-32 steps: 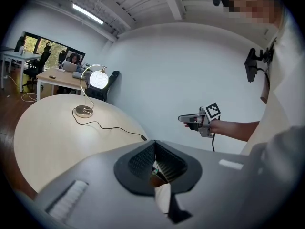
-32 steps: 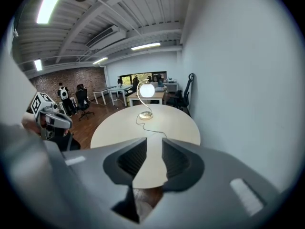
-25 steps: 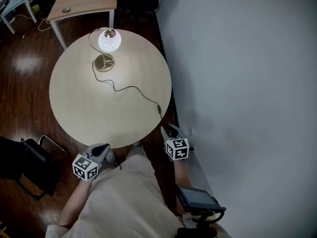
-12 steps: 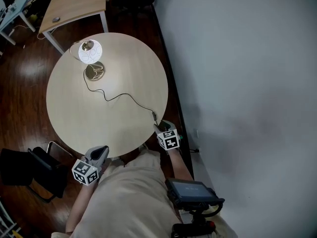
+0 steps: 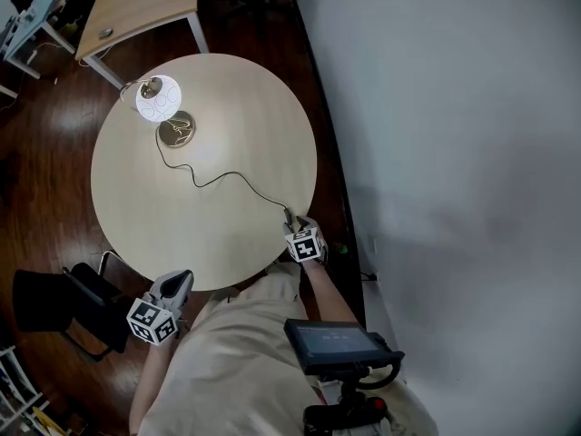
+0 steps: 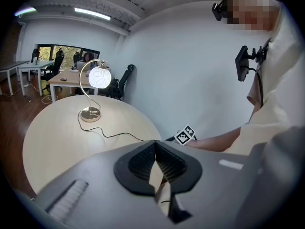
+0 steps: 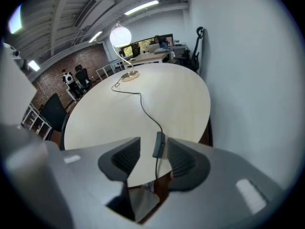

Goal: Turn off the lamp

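The right hand-held gripper (image 7: 153,158) has come down from beside the person's hip to the near edge of the round pale-wood bench (image 5: 218,89). Its jaws are opening, already wide. The small black inline switch (image 7: 158,145) on the thin black cord (image 5: 227,178) stands between the pads, which do not press on it. This looks like the set-up for working the switch, and the task is not yet done. The gold-based table lamp with a white glass globe (image 5: 158,99) glows at the far left of the bench, well apart from both grippers. The left hand-held gripper (image 5: 172,286) hangs just off the bench's near edge, jaws closed on nothing. Around the bench are a dark wooden floor (image 5: 45,153), a plain white wall (image 5: 454,107) on the right, a rectangular wooden desk (image 5: 136,7) beyond, and a black chair (image 5: 54,307).
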Demonstrator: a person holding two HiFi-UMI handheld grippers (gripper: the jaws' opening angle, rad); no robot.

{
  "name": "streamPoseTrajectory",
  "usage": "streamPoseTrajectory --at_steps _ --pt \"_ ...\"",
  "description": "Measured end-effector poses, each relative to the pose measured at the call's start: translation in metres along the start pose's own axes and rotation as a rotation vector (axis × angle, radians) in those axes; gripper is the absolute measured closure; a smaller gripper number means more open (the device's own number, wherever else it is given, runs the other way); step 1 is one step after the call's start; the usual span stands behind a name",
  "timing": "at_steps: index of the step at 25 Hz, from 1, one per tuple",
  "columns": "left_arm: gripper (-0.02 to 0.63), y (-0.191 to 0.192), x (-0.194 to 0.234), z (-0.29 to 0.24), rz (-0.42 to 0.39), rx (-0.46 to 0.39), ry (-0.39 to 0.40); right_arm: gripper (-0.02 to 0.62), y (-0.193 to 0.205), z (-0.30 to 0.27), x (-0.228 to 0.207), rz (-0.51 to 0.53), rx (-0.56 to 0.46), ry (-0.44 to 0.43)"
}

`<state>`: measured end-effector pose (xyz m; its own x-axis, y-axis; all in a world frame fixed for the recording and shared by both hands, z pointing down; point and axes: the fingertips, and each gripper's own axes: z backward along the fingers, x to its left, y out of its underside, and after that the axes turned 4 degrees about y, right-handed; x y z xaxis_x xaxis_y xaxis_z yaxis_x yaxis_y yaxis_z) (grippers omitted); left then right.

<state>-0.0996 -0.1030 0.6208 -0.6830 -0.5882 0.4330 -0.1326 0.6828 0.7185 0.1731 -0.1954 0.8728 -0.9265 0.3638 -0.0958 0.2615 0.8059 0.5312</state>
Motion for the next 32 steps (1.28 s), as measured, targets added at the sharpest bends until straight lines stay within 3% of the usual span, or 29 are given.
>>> streamPoseTrajectory --at_steps 13,32 --pt "0.618 0.013 0.021 0.026 0.054 0.027 -0.131 0.439 0.023 -0.058 -0.005 -0.112 0.057 -0.029" --pt "0.618 0.024 0.006 0.02 0.078 0.028 -0.137 0.48 0.015 -0.062 -0.009 -0.065 0.083 0.059"
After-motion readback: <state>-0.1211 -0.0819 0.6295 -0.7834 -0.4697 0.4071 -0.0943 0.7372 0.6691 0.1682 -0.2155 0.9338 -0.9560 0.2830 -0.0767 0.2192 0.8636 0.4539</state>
